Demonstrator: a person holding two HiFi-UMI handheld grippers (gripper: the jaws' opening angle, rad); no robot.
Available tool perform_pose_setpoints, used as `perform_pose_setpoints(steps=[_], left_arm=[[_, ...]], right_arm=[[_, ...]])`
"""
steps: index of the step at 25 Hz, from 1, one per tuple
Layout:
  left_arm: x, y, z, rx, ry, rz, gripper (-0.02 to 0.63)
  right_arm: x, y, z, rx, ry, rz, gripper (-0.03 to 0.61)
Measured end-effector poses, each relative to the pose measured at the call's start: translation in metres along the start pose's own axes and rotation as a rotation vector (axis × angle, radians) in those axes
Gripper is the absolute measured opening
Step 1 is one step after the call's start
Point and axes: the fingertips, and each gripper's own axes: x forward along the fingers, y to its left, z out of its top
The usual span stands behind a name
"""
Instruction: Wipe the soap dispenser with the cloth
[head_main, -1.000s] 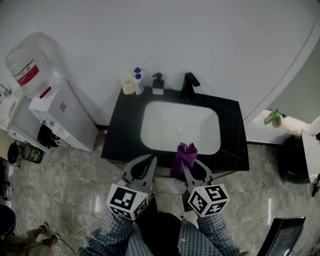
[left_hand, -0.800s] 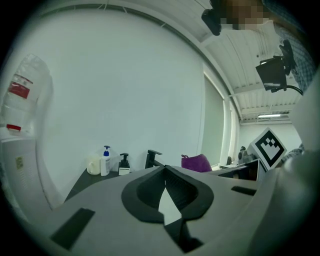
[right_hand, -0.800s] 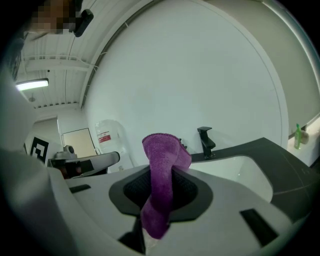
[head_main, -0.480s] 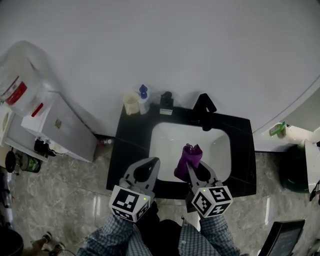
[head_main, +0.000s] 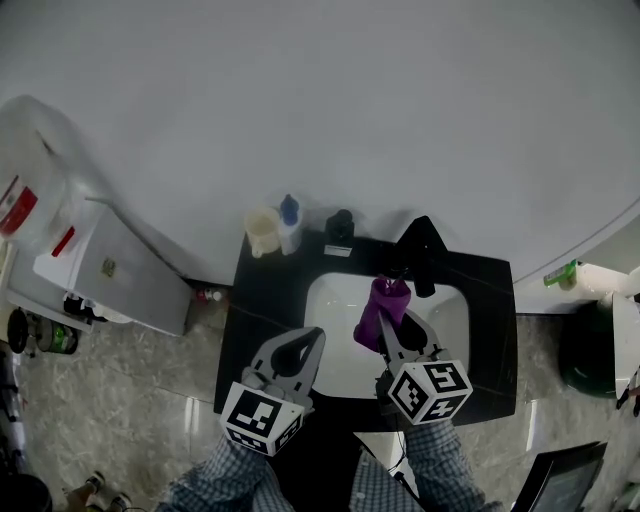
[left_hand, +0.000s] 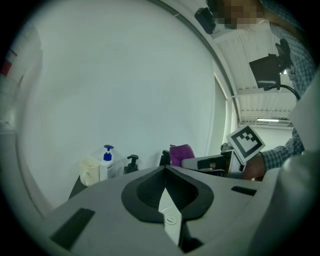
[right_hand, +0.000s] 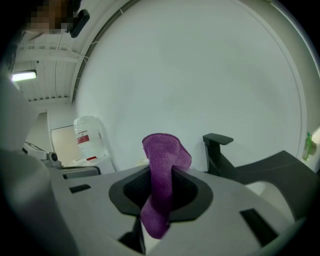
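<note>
Cloth (head_main: 382, 310) pinched in the right gripper (head_main: 388, 328) hung over the sink (head_main: 335, 300); the left gripper (head_main: 308, 338) was pressed together, empty. The soap dispenser (head_main: 340, 228) stood at 11 o'clock on the table (head_main: 262, 300), well apart. Leading with the cloth's loose fold would wipe best.

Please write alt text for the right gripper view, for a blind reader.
The right gripper holds a purple cloth between its shut fingers. Behind it are a black faucet, a white wall and a water bottle at left.

Left gripper (head_main: 308, 338) jaws together, empty; right gripper (head_main: 388, 322) clamped on cloth (head_main: 379, 305), both pointing forward
</note>
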Motion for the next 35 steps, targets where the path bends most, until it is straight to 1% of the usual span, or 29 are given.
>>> perform_pose_setpoints(steps=[4, 10, 15, 19, 23, 26, 28, 32, 35], left_arm=[[0.008, 0.006, 0.001, -0.009, 0.004, 0.022, 0.011], [0.017, 0.021, 0.001, -0.034, 0.001, 0.082, 0.011], [0.023, 0.030, -0.002, -0.058, 0.006, 0.129, 0.011], [0.023, 0.039, -0.004, -0.056, 0.004, 0.154, 0.011], [0.021, 0.047, -0.009, -0.064, 0.016, 0.193, 0.011], [0.018, 0.056, -0.012, -0.075, 0.034, 0.229, 0.011], [0.018, 0.059, -0.013, -0.075, 0.042, 0.238, 0.011], [0.020, 0.059, -0.014, -0.065, 0.037, 0.225, 0.011], [0.019, 0.063, -0.018, -0.075, 0.044, 0.240, 0.011]], right_arm=[[0.038, -0.011, 0.027, -0.019, -0.017, 0.028, 0.089], [0.097, -0.020, 0.062, -0.075, -0.013, 0.071, 0.089], [0.140, -0.023, 0.071, -0.118, 0.013, 0.112, 0.089], [0.170, -0.027, 0.061, -0.112, 0.046, 0.122, 0.089], [0.190, -0.049, 0.045, -0.061, 0.080, 0.073, 0.089], [0.198, -0.061, 0.031, -0.034, 0.103, 0.053, 0.089], [0.202, -0.068, 0.020, -0.025, 0.124, 0.039, 0.089], [0.207, -0.085, -0.005, -0.077, 0.193, -0.007, 0.089], [0.209, -0.093, -0.021, -0.084, 0.230, -0.025, 0.089]])
